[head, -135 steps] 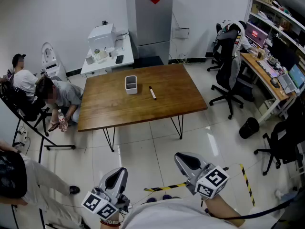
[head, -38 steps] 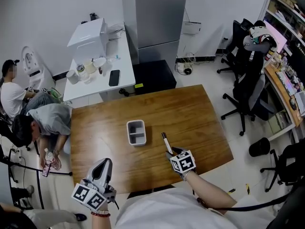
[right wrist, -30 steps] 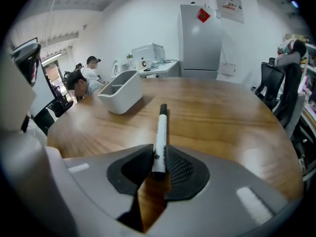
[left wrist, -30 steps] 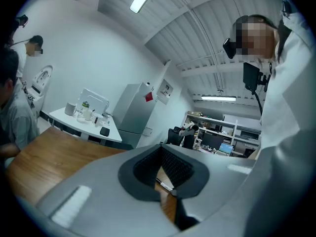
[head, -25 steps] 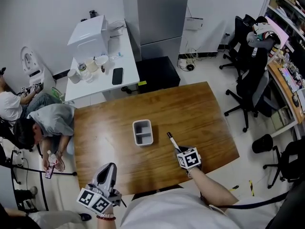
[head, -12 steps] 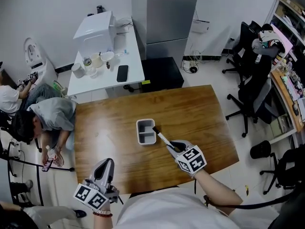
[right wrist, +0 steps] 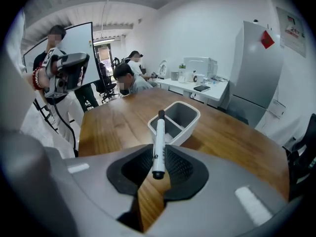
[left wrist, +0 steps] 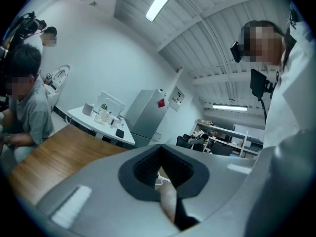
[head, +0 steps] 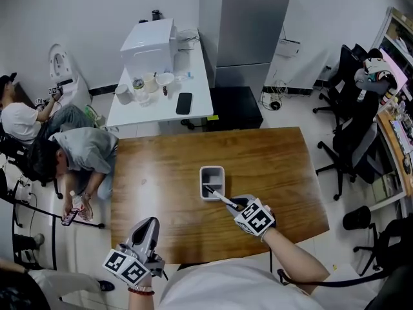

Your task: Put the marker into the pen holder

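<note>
A white marker with a black cap (head: 217, 196) (right wrist: 158, 141) sits between the pads of my right gripper (head: 236, 205) (right wrist: 158, 171), whose jaws are opening slightly while still holding it. It slants up and away from the gripper, its capped tip over the near compartment of the grey two-compartment pen holder (head: 202, 173) (right wrist: 191, 116). The holder stands on the wooden table (head: 161, 173). My left gripper (head: 148, 228) (left wrist: 163, 176) hangs shut and empty off the table's near edge.
A white side table (head: 193, 108) with cups, a phone and a white box stands beyond the wooden table, beside a grey cabinet (head: 248, 24). People sit on the floor at left (head: 71, 154). Office chairs (head: 352, 134) stand at right.
My right gripper took the marker off the table, raised it and carried it left to the pen holder; its tip now hangs over the holder. The left gripper stayed low.
</note>
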Demonstrator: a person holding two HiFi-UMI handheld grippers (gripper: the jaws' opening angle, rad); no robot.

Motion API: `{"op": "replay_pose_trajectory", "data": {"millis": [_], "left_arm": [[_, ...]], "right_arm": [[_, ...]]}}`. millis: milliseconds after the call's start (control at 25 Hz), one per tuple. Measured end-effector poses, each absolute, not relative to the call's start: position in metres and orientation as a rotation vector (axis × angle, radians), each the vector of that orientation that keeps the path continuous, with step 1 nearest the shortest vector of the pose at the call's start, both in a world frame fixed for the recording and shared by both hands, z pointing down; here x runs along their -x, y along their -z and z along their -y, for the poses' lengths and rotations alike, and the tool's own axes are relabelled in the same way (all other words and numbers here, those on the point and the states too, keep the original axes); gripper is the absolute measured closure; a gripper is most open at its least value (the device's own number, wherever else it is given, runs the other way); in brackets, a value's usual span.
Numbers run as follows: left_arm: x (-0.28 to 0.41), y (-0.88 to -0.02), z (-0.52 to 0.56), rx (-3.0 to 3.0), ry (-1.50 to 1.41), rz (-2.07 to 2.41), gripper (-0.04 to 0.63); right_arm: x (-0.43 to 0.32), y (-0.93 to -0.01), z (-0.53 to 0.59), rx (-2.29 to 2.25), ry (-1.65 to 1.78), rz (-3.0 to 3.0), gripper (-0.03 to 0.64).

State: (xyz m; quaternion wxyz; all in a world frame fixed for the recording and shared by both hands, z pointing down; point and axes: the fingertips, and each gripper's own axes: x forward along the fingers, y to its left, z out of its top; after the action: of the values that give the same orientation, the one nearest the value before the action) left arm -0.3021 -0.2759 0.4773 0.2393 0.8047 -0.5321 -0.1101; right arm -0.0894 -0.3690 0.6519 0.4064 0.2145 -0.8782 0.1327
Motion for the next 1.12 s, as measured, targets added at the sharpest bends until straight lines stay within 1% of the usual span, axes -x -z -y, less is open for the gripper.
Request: {"op": "replay_pose_trajectory", "data": {"millis": [320,480,800,1120], "left_arm": [[0.308,-0.482,0.263,-2.176,0.286,1.466,0.595],[0.306,-0.482,0.264,-2.181,0.282,1.457,0.595],[0.297,-0.481,0.272,-2.214,0.276,1.407,0.595],[0.292,-0.474,0.274,-2.295,0.254,1.29,0.595]], "right_arm": [[0.095,-0.646,0.384,-0.679,-0.295,2.262,0.548],[0.092,-0.642,0.39,-0.747,-0.282,2.295,0.524],[0.081,-0.627,0.388,-0.858,-0.349,2.351,0.518],[0.08,-0.576,0.372,-0.986,-0.391,2.491,0.514]]}}
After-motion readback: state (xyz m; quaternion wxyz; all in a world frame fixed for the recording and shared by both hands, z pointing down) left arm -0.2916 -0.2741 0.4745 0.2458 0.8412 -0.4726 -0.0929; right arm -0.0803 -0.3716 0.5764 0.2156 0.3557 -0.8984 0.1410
